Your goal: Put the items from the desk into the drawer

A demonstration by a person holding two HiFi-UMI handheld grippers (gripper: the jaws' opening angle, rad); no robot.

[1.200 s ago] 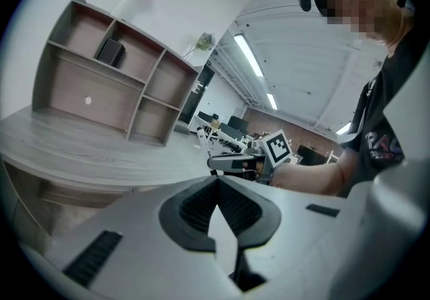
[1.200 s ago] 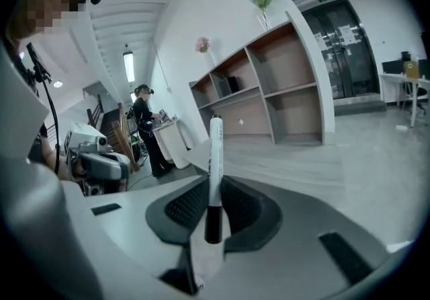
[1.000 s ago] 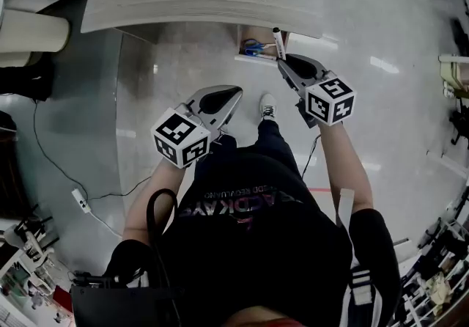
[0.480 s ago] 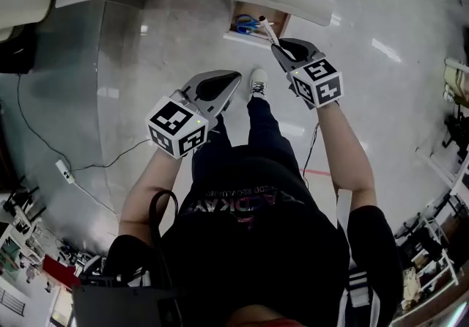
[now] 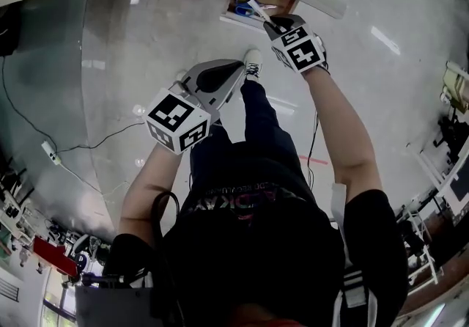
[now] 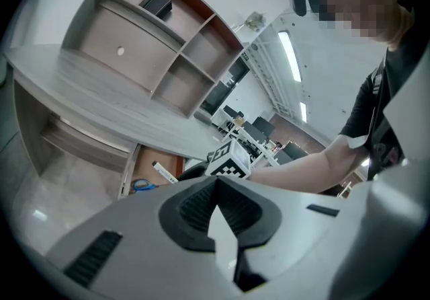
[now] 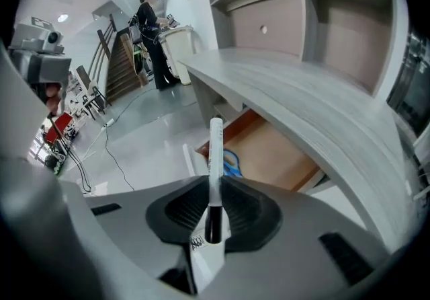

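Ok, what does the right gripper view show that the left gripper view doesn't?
Only the right gripper view: the right gripper shut on the dark end of the white marker, and a person standing far off by stairs. Only the left gripper view: the left gripper, jaws together with nothing between them, plus the right gripper's tag cube and forearm. Both: the desk, the open drawer, the blue scissors in it, and the white marker itself.

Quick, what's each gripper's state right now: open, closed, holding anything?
Left gripper: closed, empty.
Right gripper: closed on a white marker.
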